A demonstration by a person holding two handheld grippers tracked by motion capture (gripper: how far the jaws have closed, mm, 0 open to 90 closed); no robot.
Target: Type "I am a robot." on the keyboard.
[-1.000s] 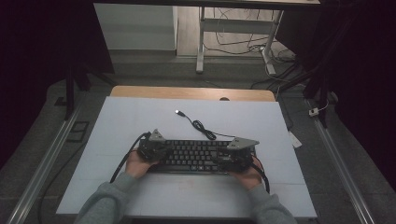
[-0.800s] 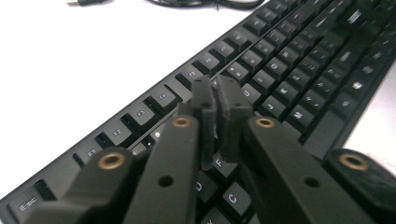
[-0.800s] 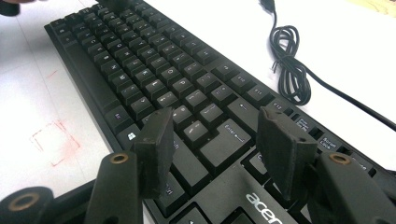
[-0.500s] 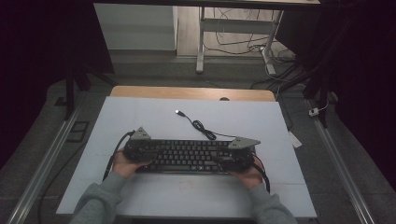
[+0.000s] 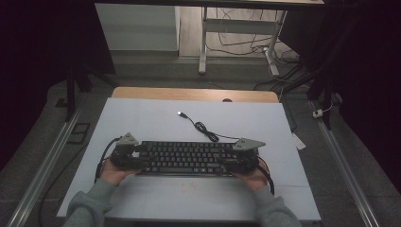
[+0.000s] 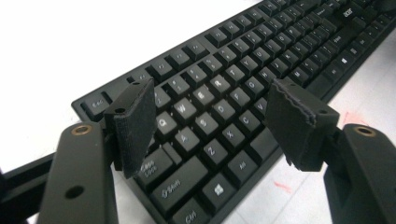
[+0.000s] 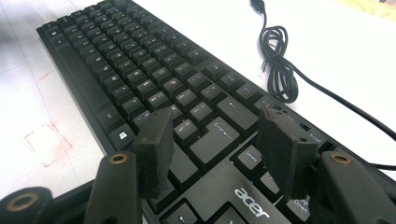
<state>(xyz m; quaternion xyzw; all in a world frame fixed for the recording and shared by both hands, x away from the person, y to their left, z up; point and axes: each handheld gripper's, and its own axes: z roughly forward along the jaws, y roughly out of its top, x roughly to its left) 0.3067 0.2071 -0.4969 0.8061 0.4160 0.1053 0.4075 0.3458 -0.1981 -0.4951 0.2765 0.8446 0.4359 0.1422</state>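
Your two grippers sit open at either end of the keyboard (image 5: 187, 157), gripping nothing.

Nearest you, at the keyboard's left end, your left gripper (image 6: 212, 114) hangs over the letter keys with its jaws spread wide and only keys between them. At the keyboard's right end, your right gripper (image 7: 212, 140) hovers above the enter key, jaws likewise apart and empty. The keyboard lies flat across the near middle of the white table (image 5: 142, 118). Beyond its far edge, its cable (image 5: 204, 128) loops once and ends in a plug (image 5: 180, 113).
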